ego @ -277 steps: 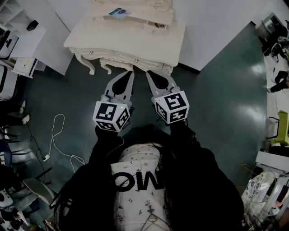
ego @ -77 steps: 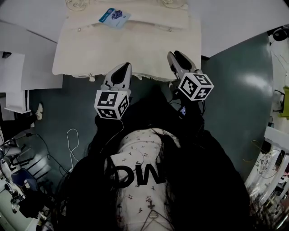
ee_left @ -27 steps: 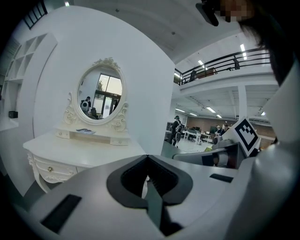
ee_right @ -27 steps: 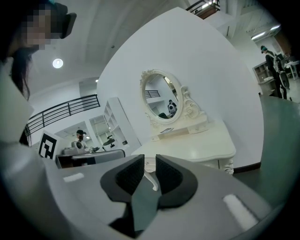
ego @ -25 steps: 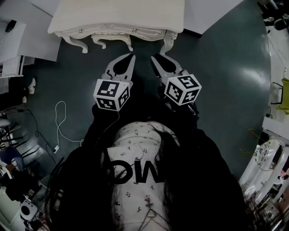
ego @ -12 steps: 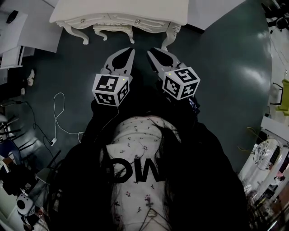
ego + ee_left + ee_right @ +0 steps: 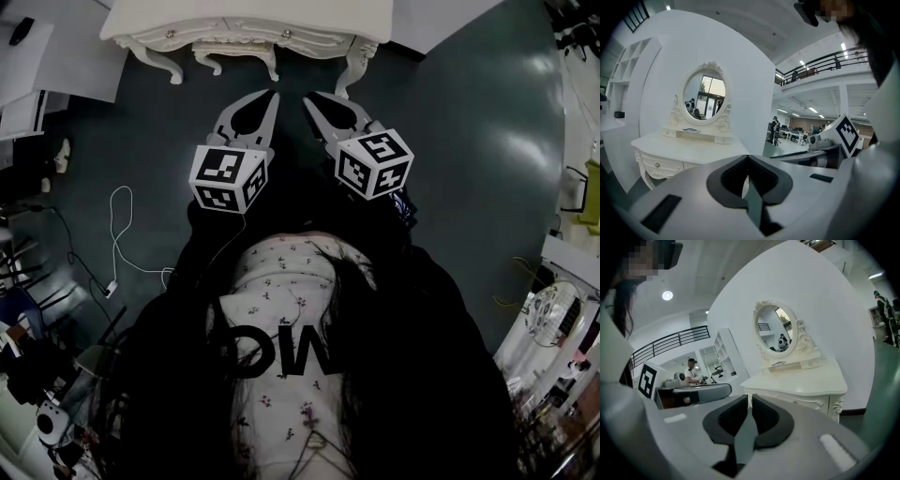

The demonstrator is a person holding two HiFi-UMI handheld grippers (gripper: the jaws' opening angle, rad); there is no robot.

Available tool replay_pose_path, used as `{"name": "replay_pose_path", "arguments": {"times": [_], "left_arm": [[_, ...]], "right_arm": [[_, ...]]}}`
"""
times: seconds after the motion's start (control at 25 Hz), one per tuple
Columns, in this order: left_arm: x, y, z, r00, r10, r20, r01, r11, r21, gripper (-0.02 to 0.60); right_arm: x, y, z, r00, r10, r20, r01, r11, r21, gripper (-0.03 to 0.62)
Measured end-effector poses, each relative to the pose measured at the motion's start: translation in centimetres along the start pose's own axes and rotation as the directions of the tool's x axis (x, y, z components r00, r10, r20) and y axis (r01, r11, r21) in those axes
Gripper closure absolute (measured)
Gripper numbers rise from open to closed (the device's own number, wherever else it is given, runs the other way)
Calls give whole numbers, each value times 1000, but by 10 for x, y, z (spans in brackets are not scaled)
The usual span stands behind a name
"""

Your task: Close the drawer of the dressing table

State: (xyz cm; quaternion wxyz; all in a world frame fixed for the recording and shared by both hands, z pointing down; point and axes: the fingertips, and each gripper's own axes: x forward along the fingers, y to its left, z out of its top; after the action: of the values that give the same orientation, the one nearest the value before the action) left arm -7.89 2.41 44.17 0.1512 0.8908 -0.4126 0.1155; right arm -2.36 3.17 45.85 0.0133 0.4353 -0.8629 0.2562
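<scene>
The cream dressing table [image 7: 246,17] stands at the top of the head view, and its drawer front [image 7: 234,39] with small knobs lies flush with the carved front. Both grippers hover over the floor, short of the table and touching nothing. My left gripper [image 7: 272,94] is shut and empty, its tips meeting [image 7: 747,157]. My right gripper [image 7: 309,97] has just been closing; a thin slit remains between its tips [image 7: 750,397] and nothing is between them. The oval mirror [image 7: 776,331] and the tabletop [image 7: 797,380] show ahead of the right gripper.
A white cable [image 7: 117,244] trails over the dark green floor at the left. White shelving [image 7: 37,56] stands left of the table. Chairs and clutter [image 7: 562,309] line the right edge. The white curved wall [image 7: 740,93] rises behind the table.
Both grippers have drawn back from the table's front edge, where they were three seconds ago. Over the last second the right jaws narrowed from a wide gap to a slit.
</scene>
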Motion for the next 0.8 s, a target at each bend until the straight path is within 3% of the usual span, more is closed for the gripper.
{"name": "replay_pose_path", "arguments": {"times": [0.8], "left_arm": [[-4,1,0,1000,11,-7,-11,1000,-1,581]], "right_arm": [[5,1,-7,1000,6,-31,-6,1000,4,556]]}}
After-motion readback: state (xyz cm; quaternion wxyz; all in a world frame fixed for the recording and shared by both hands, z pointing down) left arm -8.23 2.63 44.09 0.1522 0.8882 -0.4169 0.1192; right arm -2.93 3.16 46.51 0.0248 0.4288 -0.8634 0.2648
